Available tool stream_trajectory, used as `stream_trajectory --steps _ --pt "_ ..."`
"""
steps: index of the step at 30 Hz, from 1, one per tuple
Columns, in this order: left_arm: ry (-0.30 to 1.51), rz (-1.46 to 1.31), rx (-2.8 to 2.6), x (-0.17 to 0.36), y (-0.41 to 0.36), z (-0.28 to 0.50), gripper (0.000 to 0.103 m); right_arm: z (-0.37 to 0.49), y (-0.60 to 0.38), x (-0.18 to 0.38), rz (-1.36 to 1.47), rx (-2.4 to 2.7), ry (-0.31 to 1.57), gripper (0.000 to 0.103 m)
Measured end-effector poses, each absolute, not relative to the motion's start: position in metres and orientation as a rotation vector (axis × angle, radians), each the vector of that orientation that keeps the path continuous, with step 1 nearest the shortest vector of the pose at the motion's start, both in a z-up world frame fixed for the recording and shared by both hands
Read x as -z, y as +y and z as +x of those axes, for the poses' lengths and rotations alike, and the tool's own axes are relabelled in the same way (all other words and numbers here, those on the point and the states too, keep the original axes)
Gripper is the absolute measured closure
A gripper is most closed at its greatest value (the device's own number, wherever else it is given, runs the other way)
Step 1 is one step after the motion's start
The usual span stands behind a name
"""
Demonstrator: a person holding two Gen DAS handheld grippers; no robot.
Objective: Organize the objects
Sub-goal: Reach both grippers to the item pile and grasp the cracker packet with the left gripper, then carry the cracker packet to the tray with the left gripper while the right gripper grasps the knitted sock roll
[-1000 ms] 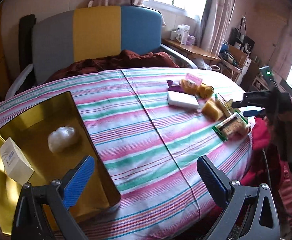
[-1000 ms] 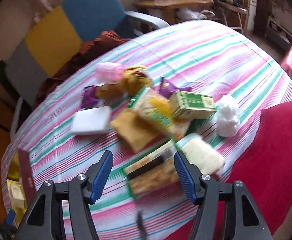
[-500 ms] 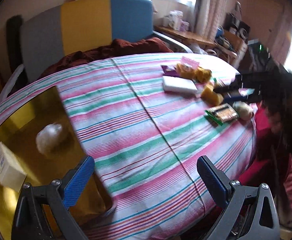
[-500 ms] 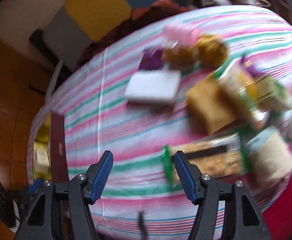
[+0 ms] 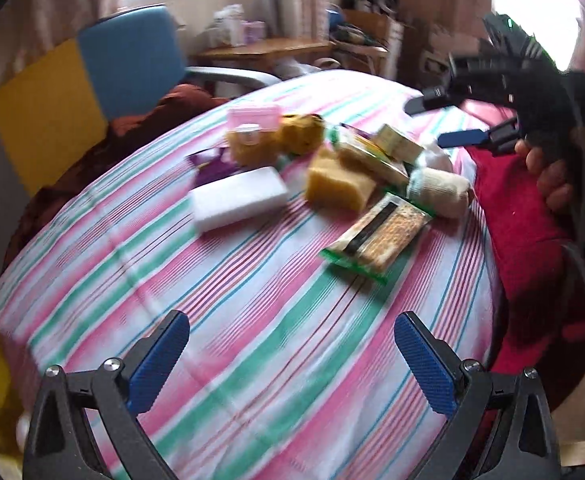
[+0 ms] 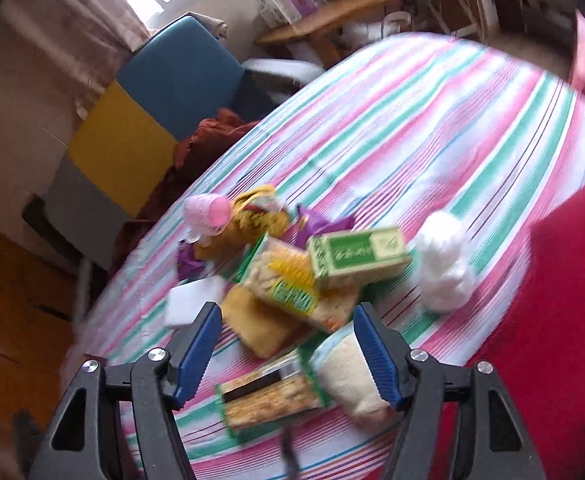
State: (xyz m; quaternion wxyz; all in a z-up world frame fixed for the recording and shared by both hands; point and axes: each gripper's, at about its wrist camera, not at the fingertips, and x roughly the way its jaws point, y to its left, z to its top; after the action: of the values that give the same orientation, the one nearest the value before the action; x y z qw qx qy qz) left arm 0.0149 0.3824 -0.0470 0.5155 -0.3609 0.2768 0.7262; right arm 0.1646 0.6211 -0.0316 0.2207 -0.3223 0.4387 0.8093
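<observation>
Near table edge, I'm hovering right gripper (image 6: 288, 344), jaws apart, empty, over snack packet (image 6: 270, 396); packet's long axis lying crosswise; left gripper (image 5: 290, 356), also spread, farther off.

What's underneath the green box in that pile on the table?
The green box rests on a yellow-and-green snack packet, which overlaps a tan sponge. Whatever lies beneath the box's far side is hidden.

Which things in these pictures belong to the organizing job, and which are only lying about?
Job:
white block
yellow sponge
green box
snack bar packet
pink cup
left gripper, open
right gripper, open

Lying about:
striped tablecloth
blue-and-yellow chair
wooden shelf
</observation>
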Motion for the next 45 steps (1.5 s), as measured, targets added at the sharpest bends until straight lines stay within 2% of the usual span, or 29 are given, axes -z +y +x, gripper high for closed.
stream_trajectory --steps 2,6,12,16,18,20,22,27,30,34,39,43,45 --pt "0.700 -0.864 -1.695 0.053 0.402 0.018 0.000 0.168 0.621 0.033 -0.870 -2.245 1.247 0.027" --pt "0.764 -0.858 -1.616 0.064 0.440 0.027 0.000 0.172 0.629 0.038 -0.808 -2.255 1.370 0.025" --pt "0.815 -0.816 -1.521 0.076 0.486 0.039 0.001 0.172 0.629 0.037 -0.784 -2.291 1.396 0.023" --pt "0.859 -0.842 -1.496 0.088 0.510 0.039 0.013 0.170 0.630 0.039 -0.778 -2.296 1.406 0.023" --pt "0.878 -0.876 -1.487 0.097 0.517 0.036 0.026 0.171 0.630 0.039 -0.777 -2.295 1.407 0.023" --pt "0.817 -0.932 -1.462 0.099 0.516 0.030 0.038 0.171 0.630 0.039 -0.778 -2.294 1.406 0.023" --pt "0.804 -0.944 -1.477 0.097 0.510 0.029 0.041 0.170 0.631 0.039 -0.785 -2.290 1.403 0.023" --pt "0.731 -0.964 -1.572 0.097 0.474 0.023 0.042 0.163 0.630 0.042 -0.856 -2.268 1.377 0.023" --pt "0.684 -0.983 -1.678 0.096 0.441 0.015 0.045 0.151 0.629 0.048 -0.978 -2.249 1.360 0.023" --pt "0.627 -1.019 -1.785 0.095 0.394 0.001 0.050 0.126 0.623 0.055 -1.231 -2.179 1.199 0.023" --pt "0.584 -1.023 -1.842 0.094 0.363 -0.002 0.051 0.096 0.604 0.052 -1.561 -2.071 0.746 0.025" --pt "0.556 -1.035 -1.851 0.095 0.363 0.002 0.050 0.090 0.606 0.064 -1.701 -1.974 0.600 0.028" --pt "0.546 -1.041 -1.851 0.095 0.363 0.003 0.049 0.088 0.608 0.073 -1.747 -1.953 0.594 0.036"
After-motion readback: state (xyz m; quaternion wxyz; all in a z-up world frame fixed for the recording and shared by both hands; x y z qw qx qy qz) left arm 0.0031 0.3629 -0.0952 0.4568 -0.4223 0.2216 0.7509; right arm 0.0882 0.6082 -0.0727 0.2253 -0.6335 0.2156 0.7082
